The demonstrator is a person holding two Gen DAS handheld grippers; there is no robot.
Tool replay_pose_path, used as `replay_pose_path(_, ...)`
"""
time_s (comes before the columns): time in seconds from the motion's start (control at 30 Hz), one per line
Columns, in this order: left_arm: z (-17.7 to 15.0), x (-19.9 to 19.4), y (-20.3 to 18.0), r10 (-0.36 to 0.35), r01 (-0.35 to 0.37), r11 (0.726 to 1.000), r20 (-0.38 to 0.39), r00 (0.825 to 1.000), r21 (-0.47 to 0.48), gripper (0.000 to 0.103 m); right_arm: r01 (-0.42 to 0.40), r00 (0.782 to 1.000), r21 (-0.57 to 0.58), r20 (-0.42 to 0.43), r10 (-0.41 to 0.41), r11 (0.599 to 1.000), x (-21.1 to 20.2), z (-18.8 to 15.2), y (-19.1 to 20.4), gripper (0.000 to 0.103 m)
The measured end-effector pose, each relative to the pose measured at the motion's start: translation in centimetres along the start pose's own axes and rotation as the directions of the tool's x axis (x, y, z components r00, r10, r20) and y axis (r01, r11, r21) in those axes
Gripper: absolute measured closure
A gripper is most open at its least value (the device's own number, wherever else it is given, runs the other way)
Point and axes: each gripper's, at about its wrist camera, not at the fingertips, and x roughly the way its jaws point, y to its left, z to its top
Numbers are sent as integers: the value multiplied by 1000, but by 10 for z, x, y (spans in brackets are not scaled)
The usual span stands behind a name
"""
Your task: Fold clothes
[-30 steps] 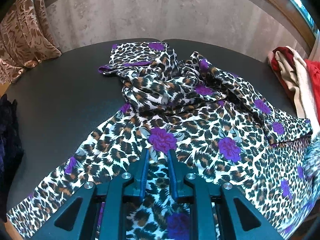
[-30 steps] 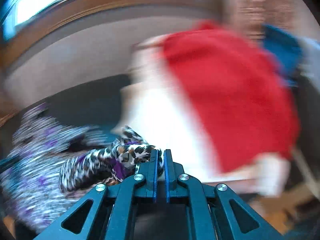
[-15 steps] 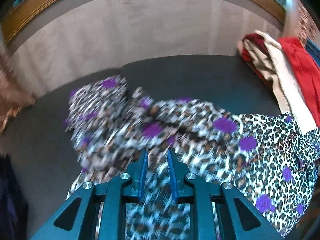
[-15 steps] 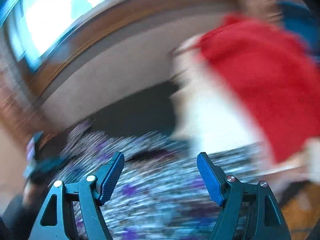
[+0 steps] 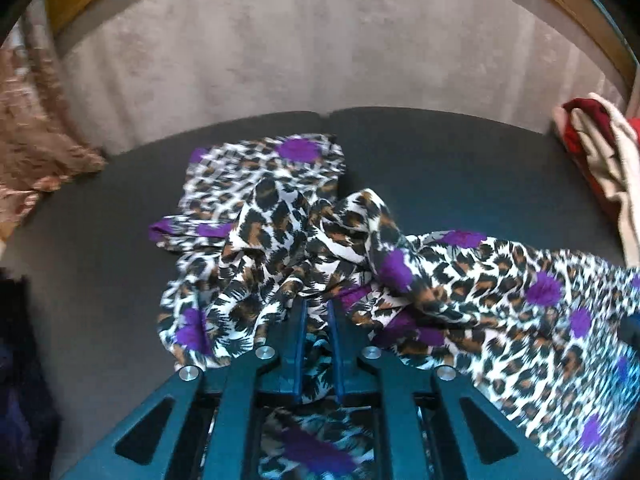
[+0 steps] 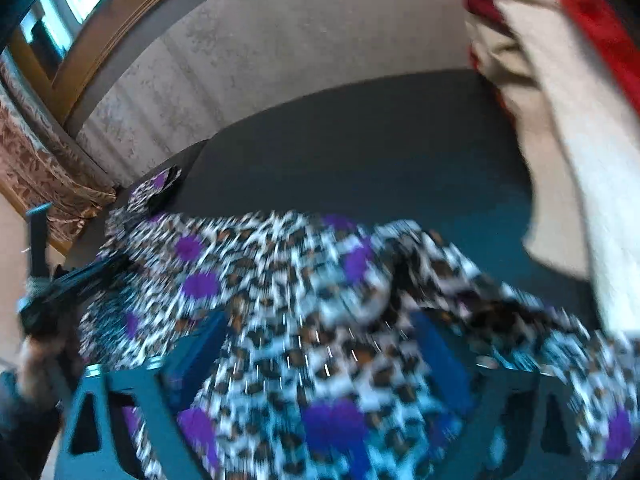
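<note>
Both tools angled down over leopard garment (image 5: 460, 280), right tool (image 6: 316, 344) wide

Your leopard-print garment with purple flowers (image 5: 360, 264) lies bunched on the dark grey cushioned surface (image 5: 440, 168), spreading toward the right — a fold of it sits between the fingers of your left claw (image 5: 316, 320). Behind the surface rises a pale textured wall (image 5: 300, 48). A pile of red and cream clothes (image 5: 600, 160) sits at the right edge; a brown patterned cushion (image 5: 36, 148) sits at the far left. Your right claw (image 6: 320, 344) is over the garment's right part.
</note>
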Motion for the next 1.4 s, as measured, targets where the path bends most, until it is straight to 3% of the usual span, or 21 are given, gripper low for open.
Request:
replay_pose_path(0.1, -14, -7, 20, 100, -99, 993, 9, 995, -58, 88, 28, 1000, -87, 6, -28, 996, 27, 18, 24, 0)
replay_pose_path(0.17, -21, -9, 42, 147, -146, 979, -8, 989, -141, 88, -3, 1000, -116, 1, 3, 993, 43, 33, 38, 0)
replay_pose_path(0.3, -26, -7, 101, 155, -169, 935, -68, 986, -312, 85, -39, 999, -203, -19, 36, 978, 77, 61, 68, 0)
replay_pose_path(0.33, -22, -6, 119, 114, -136, 918, -80, 990, -371, 85, -60, 998, -227, -25, 56, 972, 84, 67, 75, 0)
replay_pose_path(0.4, -14, -9, 150, 118, -140, 881, -77, 990, -451, 85, -54, 998, -286, -38, 45, 957, 99, 78, 89, 0)
replay_pose_path(0.47, -13, -17, 173, 166, -176, 850, -64, 984, -496, 85, -30, 999, -338, -43, 17, 941, 112, 87, 100, 0)
replay_pose_path(0.53, -16, -24, 197, 146, -149, 825, -50, 988, -545, 85, -19, 999, -357, -41, 5, 934, 120, 99, 103, 0)
replay_pose_path(0.6, -19, -31, 209, 161, -159, 833, -43, 986, -530, 85, -45, 999, -340, -37, 34, 939, 119, 102, 99, 0)
replay_pose_path(0.67, -18, -35, 210, 151, -145, 860, -27, 988, -490, 85, -77, 997, -316, -31, 71, 946, 114, 103, 91, 0)
replay_pose_path(0.77, -7, -34, 198, 100, -90, 931, 10, 995, -353, 85, -135, 991, -269, -27, 132, 954, 105, 105, 80, 0)
replay_pose_path(0.8, -1, -32, 182, 61, -52, 958, 24, 998, -281, 85, -143, 990, -264, -28, 140, 954, 111, 107, 84, 0)
replay_pose_path(0.9, 16, -29, 139, -61, 67, 990, 46, 997, -123, 85, -127, 992, -276, -31, 123, 953, 111, 106, 87, 0)
replay_pose_path(1.0, 36, -12, 86, -194, 194, 981, -11, 981, 26, 85, -85, 996, -316, -53, 72, 945, 117, 107, 100, 0)
replay_pose_path(1.07, 44, 2, 70, -304, 305, 952, -70, 950, 6, 84, -71, 996, -339, -82, 46, 938, 122, 110, 108, 0)
replay_pose_path(1.1, 46, 4, 63, -344, 343, 939, -77, 936, -28, 85, -105, 992, -331, -106, 74, 938, 118, 112, 109, 0)
replay_pose_path(1.13, 49, 6, 56, -381, 377, 924, -83, 921, -60, 85, -139, 986, -321, -130, 102, 937, 114, 113, 110, 0)
replay_pose_path(1.2, 56, 22, 58, -398, 387, 915, -93, 913, -115, 85, -258, 963, -228, -141, 230, 939, 101, 120, 102, 0)
replay_pose_path(1.27, 58, 33, 63, -448, 426, 885, -96, 889, -187, 81, -385, 917, -107, -151, 368, 917, 93, 128, 91, 0)
replay_pose_path(1.37, 59, 44, 65, -490, 455, 855, -100, 866, -249, 80, -511, 842, 48, -172, 511, 858, 97, 134, 77, 0)
replay_pose_path(1.4, 61, 50, 62, -511, 471, 842, -112, 852, -264, 79, -524, 830, 73, -181, 528, 849, 100, 135, 75, 0)
